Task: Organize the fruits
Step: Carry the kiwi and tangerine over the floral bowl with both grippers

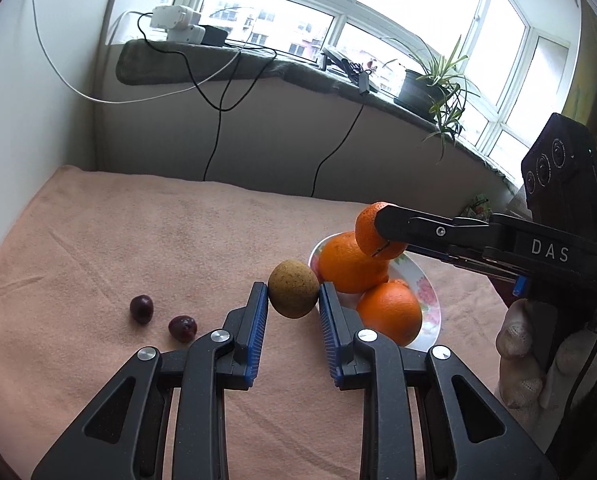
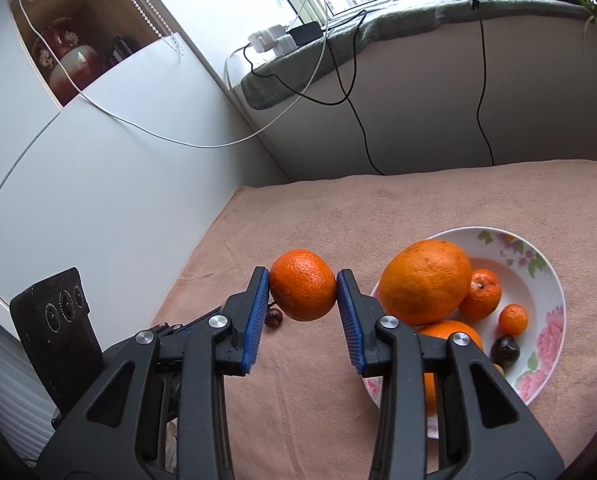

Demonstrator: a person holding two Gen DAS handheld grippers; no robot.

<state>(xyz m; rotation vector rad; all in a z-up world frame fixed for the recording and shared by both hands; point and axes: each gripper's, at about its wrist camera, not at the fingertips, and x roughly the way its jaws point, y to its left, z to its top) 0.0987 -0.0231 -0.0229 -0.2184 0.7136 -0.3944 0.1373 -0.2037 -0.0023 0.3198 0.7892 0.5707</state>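
Orange peel fills the gap of my right tongs [image 2: 303, 285]: they are clamped on a tangerine [image 2: 302, 285], blue pads [image 2: 258, 308] pressing its left and right sides, and the fruit is lifted off the cloth. From the left camera the same tangerine [image 1: 372, 236] hangs over the near edge of the bowl [image 1: 428, 280], just above the big orange [image 1: 348, 264] piled there.

My left tongs [image 1: 293, 295] are closed on a brown round fruit [image 1: 293, 294], rough-skinned and tan, pinched between both pads just left of the bowl. I cannot tell whether it touches the cloth.

On the peach towel [image 1: 138, 240] covering the bench, two dark red cherries [image 1: 141, 309] lie side by side but apart, to the left of my left tongs.

The white flowered bowl [image 2: 546, 280] sits on the towel at the right. It holds the big orange [image 2: 424, 280] leaning on a second orange [image 2: 450, 330] below it, which my right tongs partly hide. Beside them lie a small tangerine [image 2: 480, 294], a still smaller one [image 2: 513, 319], and a dark cherry [image 2: 505, 350] near the rim.

My gloved right hand [image 1: 526, 364] grips the right handle at the edge of the left view.
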